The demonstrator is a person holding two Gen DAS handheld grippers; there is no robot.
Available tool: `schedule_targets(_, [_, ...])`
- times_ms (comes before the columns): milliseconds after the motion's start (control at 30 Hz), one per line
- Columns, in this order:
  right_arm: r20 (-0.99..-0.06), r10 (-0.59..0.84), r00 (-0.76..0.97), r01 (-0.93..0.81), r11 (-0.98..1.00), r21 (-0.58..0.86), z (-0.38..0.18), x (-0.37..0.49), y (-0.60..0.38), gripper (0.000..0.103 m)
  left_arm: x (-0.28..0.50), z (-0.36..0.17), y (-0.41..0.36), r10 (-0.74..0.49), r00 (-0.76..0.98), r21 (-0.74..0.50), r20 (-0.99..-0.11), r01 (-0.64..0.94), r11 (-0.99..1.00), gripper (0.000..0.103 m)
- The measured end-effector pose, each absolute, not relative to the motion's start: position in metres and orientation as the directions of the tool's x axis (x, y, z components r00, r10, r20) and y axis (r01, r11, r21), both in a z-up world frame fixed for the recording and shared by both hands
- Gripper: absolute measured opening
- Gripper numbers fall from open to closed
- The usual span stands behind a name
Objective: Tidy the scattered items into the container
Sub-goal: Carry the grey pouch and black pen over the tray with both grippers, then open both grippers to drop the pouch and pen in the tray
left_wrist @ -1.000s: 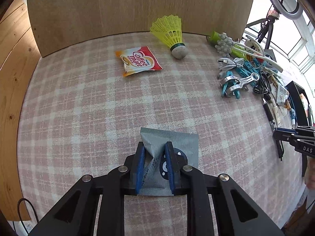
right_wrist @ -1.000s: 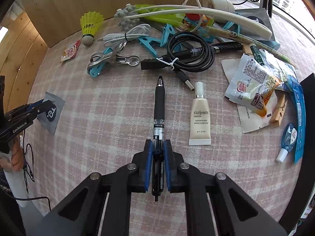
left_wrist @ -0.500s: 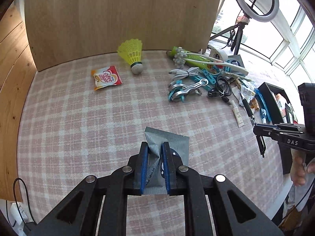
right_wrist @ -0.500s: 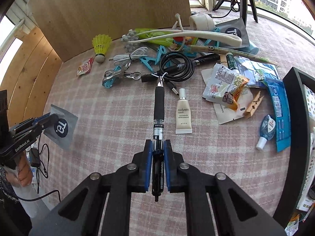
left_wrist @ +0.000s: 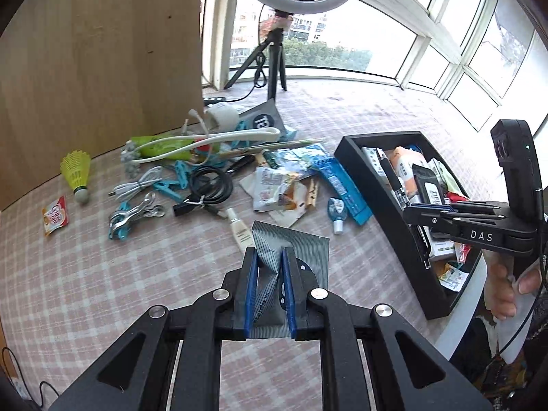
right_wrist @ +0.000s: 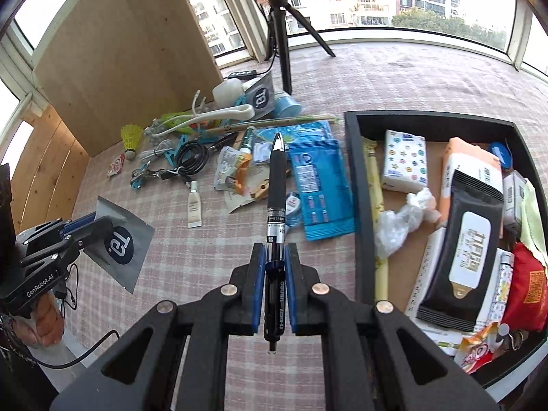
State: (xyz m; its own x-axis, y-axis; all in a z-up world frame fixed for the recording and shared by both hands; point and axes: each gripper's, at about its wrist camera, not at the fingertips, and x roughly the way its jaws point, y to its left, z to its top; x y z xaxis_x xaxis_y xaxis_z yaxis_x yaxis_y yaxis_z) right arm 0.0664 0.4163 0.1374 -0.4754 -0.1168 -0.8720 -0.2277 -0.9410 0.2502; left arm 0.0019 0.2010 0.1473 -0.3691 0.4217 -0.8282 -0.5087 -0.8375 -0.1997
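Right wrist view: right gripper (right_wrist: 274, 270) clamps pen (right_wrist: 276, 185), long axis straight ahead of fingers; black tray (right_wrist: 363, 205) lies just right, nearer this hand. Left gripper (left_wrist: 269, 270) pinches grey sachet (left_wrist: 308, 243).

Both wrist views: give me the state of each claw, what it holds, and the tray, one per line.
Left claw: shut on the grey sachet.
Grey sachet: pinched at one edge, lifted off the table.
Right claw: shut on the black pen.
Black pen: gripped near its rear, tip pointing forward, not yet over the tray.
Black tray: partly filled with packets, room left near its left wall.
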Motion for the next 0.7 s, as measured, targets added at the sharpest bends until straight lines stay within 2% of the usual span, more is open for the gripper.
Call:
schedule_targets(367, [-0.876, 0.006, -0.483, -0.388, -0.898, 0.208, 0.150, 0.148, 0.574, 0.011, 0.021, 0.150, 0.383, 0.466, -0.304, -0.182, -0.831, -0.644, -0.743, 0.013])
schedule_targets(700, [-0.873, 0.012, -0.488, -0.411, -0.885, 0.218, 0.147, 0.165, 0.639, 0.011, 0.021, 0.149, 0.466, 0.448, -0.324, -0.134, -0.833, -0.668, -0.732, 0.013])
